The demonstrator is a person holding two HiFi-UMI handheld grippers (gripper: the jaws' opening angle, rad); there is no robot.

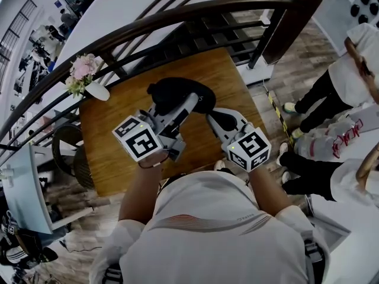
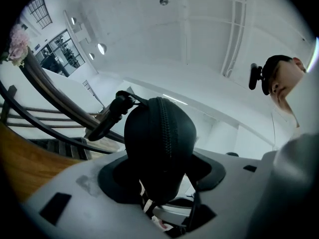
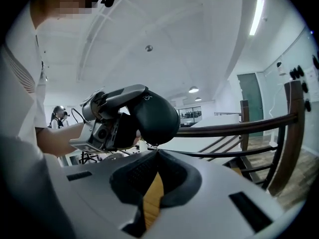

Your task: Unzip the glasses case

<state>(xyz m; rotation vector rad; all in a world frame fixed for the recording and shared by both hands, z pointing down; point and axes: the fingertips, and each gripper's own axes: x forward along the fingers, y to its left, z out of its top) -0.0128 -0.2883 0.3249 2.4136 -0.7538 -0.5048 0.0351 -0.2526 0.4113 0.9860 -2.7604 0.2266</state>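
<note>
Glasses case (image 2: 159, 143) is held in left gripper's (image 2: 159, 182) wide jaws; zipper pull (image 3: 156, 145), seemingly pinched between right gripper's (image 3: 157, 151) closed jaws, must be drawn along.

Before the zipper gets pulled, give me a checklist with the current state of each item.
1. Glasses case clamped in the left tool: ok, a pad on each side, case held clear of the wooden table.
2. Zipper closed and in plain sight: ok.
3. Right tool shut: ok, its tips meet just under the case.
4. Zipper pull caught between those tips: cannot tell.
</note>
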